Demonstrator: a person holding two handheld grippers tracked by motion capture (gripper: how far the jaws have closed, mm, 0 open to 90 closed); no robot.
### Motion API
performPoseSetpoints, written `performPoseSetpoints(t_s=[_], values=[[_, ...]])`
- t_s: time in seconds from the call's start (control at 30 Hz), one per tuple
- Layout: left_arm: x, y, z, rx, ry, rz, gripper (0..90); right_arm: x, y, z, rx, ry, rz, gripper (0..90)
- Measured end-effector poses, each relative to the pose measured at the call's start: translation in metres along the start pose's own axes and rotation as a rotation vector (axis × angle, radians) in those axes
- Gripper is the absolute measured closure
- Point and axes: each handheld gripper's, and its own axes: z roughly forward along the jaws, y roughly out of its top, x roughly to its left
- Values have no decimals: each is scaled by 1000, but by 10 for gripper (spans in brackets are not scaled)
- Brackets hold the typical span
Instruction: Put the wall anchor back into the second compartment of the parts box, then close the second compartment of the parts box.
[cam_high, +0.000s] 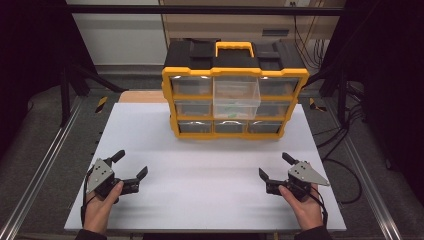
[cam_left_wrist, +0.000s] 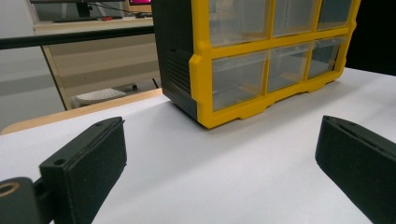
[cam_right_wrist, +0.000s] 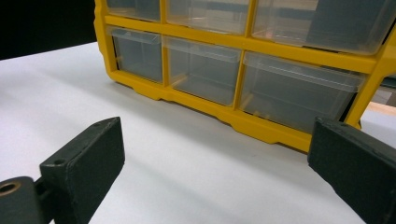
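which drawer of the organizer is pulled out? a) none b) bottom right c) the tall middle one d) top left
c: in the high view the tall clear middle drawer juts forward from the yellow organizer, while the drawers on both sides sit flush in the frame.

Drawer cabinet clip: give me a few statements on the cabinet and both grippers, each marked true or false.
1. The yellow and black drawer cabinet stands upright on the white table. True.
2. The left gripper is shut on a drawer. False: it is open, holds nothing and is apart from the cabinet.
3. The top middle drawer sticks out farther than its neighbours. True.
4. The right gripper touches the cabinet. False: it is open, near the table's front.
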Motion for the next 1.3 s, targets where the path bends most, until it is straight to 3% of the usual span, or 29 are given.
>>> performPoseSetpoints(t_s=[0.37,0.47,0.8,1.17,1.3], values=[[5,-6,2,-3,5,-41,18,1,1,1,2,-4,-2,41],[6,-3,0,-29,10,-57,18,3,0,2,9,-12,-10,40],[1,2,-2,-46,-3,-35,18,16,7,6,39,-25,-31,90],[-1,3,0,-46,-12,-23,16,37,42,19,97,-57,-58,276],[-2,5,-1,-36,-6,-14,17,41,55,26,118,-44,-75,351]])
